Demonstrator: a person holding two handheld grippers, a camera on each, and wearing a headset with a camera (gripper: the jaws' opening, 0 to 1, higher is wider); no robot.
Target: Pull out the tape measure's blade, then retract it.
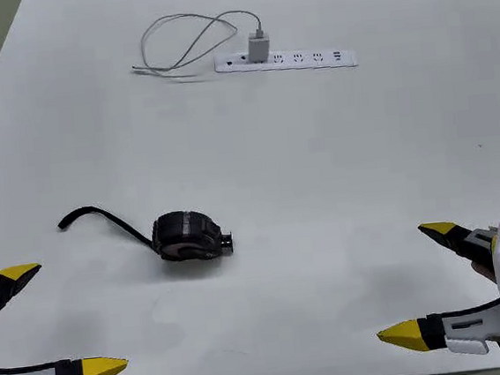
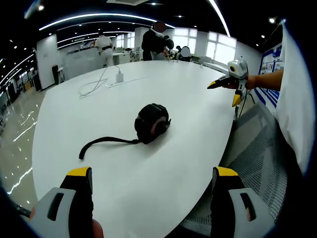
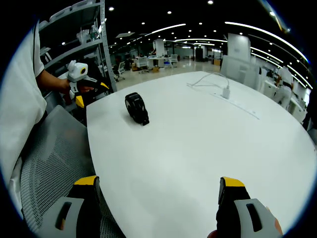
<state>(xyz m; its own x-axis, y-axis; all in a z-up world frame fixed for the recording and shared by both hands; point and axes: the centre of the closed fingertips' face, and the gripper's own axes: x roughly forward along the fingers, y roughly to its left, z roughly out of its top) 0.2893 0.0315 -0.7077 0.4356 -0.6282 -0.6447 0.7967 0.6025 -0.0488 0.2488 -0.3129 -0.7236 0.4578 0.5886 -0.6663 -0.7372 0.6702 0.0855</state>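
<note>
A black tape measure (image 1: 188, 236) lies on the white table (image 1: 319, 172), its black wrist strap (image 1: 98, 217) trailing to the left; the blade is in the case. It also lies ahead in the left gripper view, tape measure (image 2: 151, 123), and far left in the right gripper view, tape measure (image 3: 136, 107). My left gripper (image 1: 55, 320) is open at the near left edge, short of the tape measure, yellow tips wide apart. My right gripper (image 1: 419, 282) is open at the near right edge, well clear of it. Both hold nothing. Left gripper (image 2: 151, 172); right gripper (image 3: 158, 182).
A white power strip (image 1: 286, 59) with a plugged charger (image 1: 258, 45) and coiled white cable (image 1: 185, 41) lies at the far side of the table. Beyond the table are shelves (image 3: 79, 44) and people (image 2: 156, 42) in an open hall.
</note>
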